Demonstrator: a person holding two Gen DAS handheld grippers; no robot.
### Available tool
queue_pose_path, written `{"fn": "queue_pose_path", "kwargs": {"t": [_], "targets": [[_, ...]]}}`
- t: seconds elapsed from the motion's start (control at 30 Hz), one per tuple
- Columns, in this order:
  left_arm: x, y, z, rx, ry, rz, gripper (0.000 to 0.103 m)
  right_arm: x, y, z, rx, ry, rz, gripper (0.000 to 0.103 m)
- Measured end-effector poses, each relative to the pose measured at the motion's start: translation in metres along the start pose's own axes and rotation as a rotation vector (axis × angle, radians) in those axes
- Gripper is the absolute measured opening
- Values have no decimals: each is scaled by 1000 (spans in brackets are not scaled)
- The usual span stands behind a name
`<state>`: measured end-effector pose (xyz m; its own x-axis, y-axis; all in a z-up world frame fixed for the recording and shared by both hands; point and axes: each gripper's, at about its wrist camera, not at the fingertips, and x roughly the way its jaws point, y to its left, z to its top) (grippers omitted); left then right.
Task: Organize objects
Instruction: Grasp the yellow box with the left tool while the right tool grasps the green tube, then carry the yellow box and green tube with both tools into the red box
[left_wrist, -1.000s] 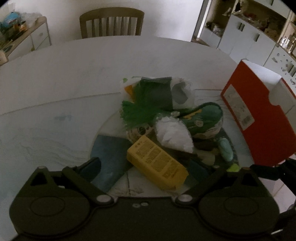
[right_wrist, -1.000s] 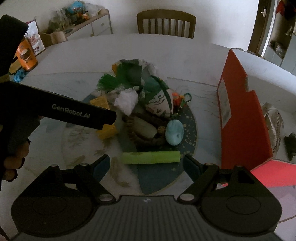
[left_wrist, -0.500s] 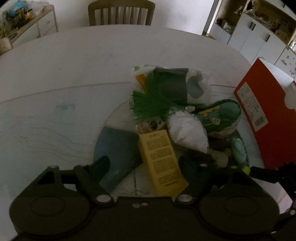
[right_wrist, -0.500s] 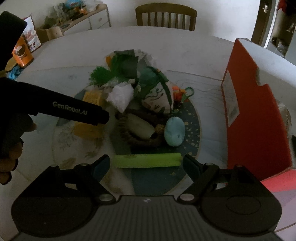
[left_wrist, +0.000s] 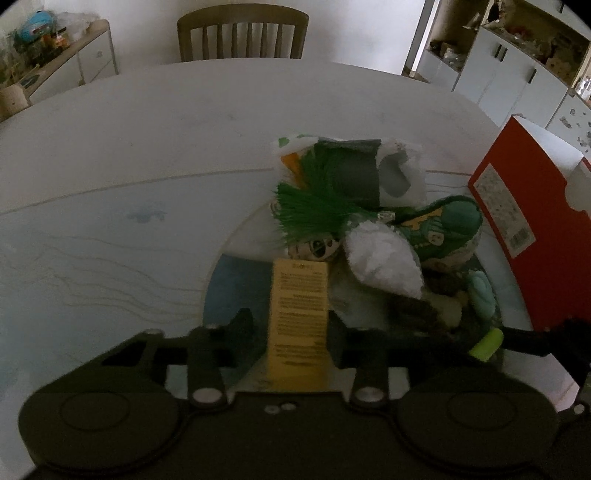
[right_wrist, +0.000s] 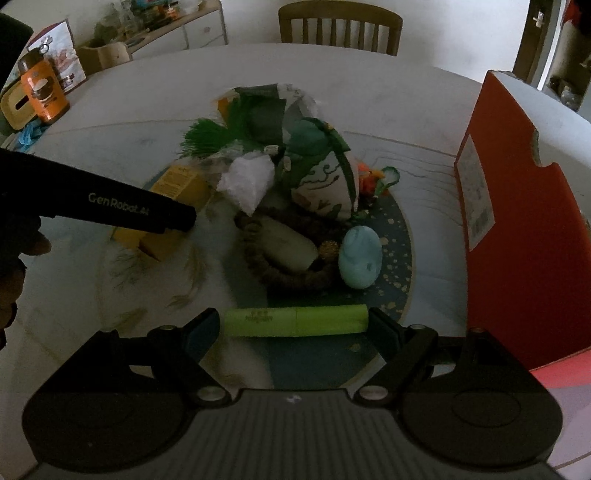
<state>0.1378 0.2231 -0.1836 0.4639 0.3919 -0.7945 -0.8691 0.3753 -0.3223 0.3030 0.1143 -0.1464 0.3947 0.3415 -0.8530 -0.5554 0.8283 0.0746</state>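
Open counter to the left and far side; the centre and right are blocked.

The far and left parts of the counter (left_wrist: 147, 155) are seen bare, so free passage is offered there. The middle is filled by a heap: a green tassel (left_wrist: 310, 206), a white wad (left_wrist: 380, 254), a patterned pouch (right_wrist: 325, 181), a bead ring (right_wrist: 288, 258) and a blue egg (right_wrist: 360, 256). The right side is walled off by an upright red box (right_wrist: 524, 229). A narrow lane is left between egg and box. A wooden chair (left_wrist: 242, 35) stands beyond the far edge.

Matt cardboard yellow box (left_wrist: 298, 314), glossy table (left_wrist: 147, 155)
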Motion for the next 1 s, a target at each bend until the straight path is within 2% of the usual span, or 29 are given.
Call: {"fn": "queue_pose_path", "kwargs": {"t": [0.03, 0.17, 0.23, 0.57, 1.0], "targets": [[0, 0, 0, 1, -1, -2, 31, 0, 0, 0, -2, -1, 1, 86], [-3, 2, -3, 3, 0, -2, 30, -3, 2, 0, -14, -8, -1, 86], [-4, 2, -3, 7, -2, -1, 29, -5, 2, -1, -18, -12, -7, 82], [-21, -1, -13, 7, 7, -15, 29, -21, 0, -3, 1, -39, 8, 81], [-70, -21, -20, 23, -21, -80, 29, -81, -12, -7, 75, -108, 48, 81]]}}
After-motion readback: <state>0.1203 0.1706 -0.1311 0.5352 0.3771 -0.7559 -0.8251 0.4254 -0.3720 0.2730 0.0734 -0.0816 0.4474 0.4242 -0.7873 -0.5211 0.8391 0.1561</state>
